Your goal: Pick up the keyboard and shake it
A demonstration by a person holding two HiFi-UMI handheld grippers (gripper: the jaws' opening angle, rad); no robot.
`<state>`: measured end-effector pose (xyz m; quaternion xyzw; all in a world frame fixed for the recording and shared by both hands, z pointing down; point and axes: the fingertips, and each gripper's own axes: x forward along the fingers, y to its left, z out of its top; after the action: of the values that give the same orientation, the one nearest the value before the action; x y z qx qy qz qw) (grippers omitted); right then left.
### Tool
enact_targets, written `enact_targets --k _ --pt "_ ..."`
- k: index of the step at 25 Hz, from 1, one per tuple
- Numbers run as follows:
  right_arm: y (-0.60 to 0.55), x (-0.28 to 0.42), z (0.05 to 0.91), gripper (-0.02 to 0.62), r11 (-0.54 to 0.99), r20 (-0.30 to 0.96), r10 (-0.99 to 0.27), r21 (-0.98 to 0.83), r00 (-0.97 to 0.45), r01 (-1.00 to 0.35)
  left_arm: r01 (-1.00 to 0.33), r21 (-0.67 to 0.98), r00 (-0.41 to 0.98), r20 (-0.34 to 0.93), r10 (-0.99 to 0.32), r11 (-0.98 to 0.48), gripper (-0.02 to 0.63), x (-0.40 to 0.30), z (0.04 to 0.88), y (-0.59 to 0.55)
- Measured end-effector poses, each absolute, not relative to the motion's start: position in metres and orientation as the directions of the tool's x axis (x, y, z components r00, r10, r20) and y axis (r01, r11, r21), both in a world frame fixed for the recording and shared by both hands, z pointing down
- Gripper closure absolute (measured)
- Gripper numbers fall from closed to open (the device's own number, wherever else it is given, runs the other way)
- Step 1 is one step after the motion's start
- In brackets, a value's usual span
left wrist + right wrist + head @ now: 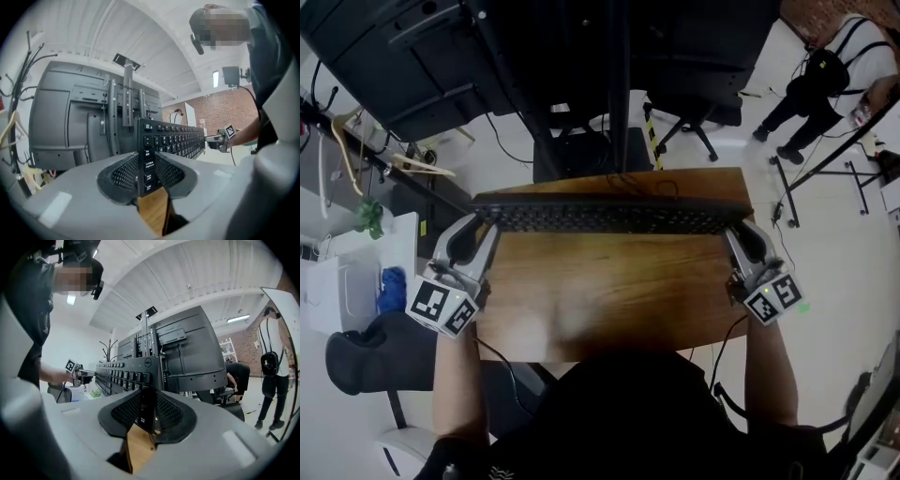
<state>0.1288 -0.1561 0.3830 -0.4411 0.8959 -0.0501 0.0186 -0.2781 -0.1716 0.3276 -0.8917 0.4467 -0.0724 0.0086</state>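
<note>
Left gripper [480,228]: at 9 o'clock of the desk. Its jaws are clamped on the keyboard's left short end, and its own view shows the mesh pads [123,172] pressed against both faces of that edge.

Keyboard [609,215]: it spans the far side of the desk, toward 12 o'clock, carried between the two grippers. In the gripper views it stands on its long edge with the keys turned sideways and wood showing beneath, so it looks lifted clear of the top.

Right gripper [739,232]: at 3 o'clock, jaws closed on the keyboard's right short end, mirroring the left.

Why held so: a grip at each end probably keeps a long, thin board from twisting and lets both hands drive the shake together. Turning the keys sideways would let loose crumbs fall out.

Desk [609,300]: a small brown wooden top with nothing on its bare part.

Room, left to right: a coat hanger [354,150] at 10 o'clock, dark monitors [403,56] from 11 to 12, an office chair [698,117] at 1 o'clock, and a person [825,84] standing at 2 o'clock on the pale floor. A brick wall [220,110] shows beyond in the left gripper view.
</note>
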Motion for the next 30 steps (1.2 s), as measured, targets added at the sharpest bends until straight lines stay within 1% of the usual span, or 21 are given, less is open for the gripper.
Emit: enact_targets --k 3,6,13,20,24,30 --pt "-0.151 0.125 0.386 0.499 0.599 -0.036 -0.798 -0.153 -0.602 -0.786 -0.772 -0.191 0.59 0.138 -0.795 -0.606 0.503 -0.273 0.287 -0.169" --pt "-0.147 0.119 0.388 0.499 0.59 -0.104 -0.806 -0.213 -0.582 -0.779 -0.757 -0.273 0.583 0.127 -0.803 -0.593 0.506 -0.268 0.253 -0.166" --pt "-0.148 0.115 0.367 0.499 0.603 -0.241 -0.796 -0.25 -0.555 -0.757 -0.72 -0.42 0.595 0.035 -0.803 -0.552 0.506 -0.249 0.177 -0.146" --pt "-0.148 0.117 0.335 0.499 0.618 -0.329 -0.775 -0.219 -0.539 -0.755 -0.705 -0.495 0.589 -0.01 -0.808 -0.507 0.506 -0.246 0.14 -0.133" --pt "-0.146 0.116 0.324 0.499 0.616 -0.354 -0.772 -0.207 -0.529 -0.76 -0.712 -0.481 0.61 -0.062 -0.79 -0.511 0.505 -0.243 0.128 -0.131" --pt "-0.145 0.117 0.318 0.499 0.614 -0.362 -0.77 -0.198 -0.525 -0.764 -0.707 -0.51 0.592 -0.05 -0.804 -0.489 0.505 -0.249 0.128 -0.132"
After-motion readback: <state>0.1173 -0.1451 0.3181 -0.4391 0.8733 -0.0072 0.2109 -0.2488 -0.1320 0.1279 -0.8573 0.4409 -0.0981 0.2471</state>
